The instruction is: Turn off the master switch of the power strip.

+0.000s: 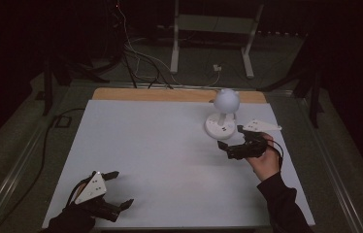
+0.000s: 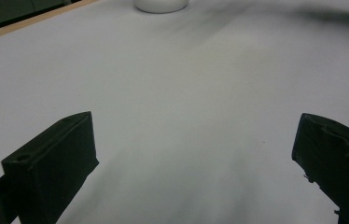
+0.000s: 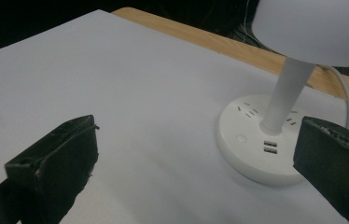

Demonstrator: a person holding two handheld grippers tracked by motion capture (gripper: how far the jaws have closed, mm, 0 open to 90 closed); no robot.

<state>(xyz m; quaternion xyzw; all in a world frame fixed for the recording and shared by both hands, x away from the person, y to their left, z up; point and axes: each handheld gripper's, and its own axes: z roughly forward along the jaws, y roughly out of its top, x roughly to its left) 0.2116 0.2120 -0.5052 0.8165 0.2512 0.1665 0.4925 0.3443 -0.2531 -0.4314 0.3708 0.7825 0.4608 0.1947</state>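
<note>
— Just ahead of the right gripper (image 1: 231, 144), what have we got?
— A small white table lamp with a globe shade and a round base (image 3: 261, 140), standing upright on the white worktop (image 1: 160, 145), base just beyond the jaws and a little to their right. Jaws spread wide, nothing between them.
— And the left gripper (image 1: 120, 188)?
— Low over the worktop, well apart from the lamp. Jaws wide open too, empty, bare white surface between them.

A smooth, glossy white plastic lamp (image 3: 284, 116) stood on a matt white sheet (image 1: 160, 160) over the bare wood table edge (image 1: 170, 94).
</note>
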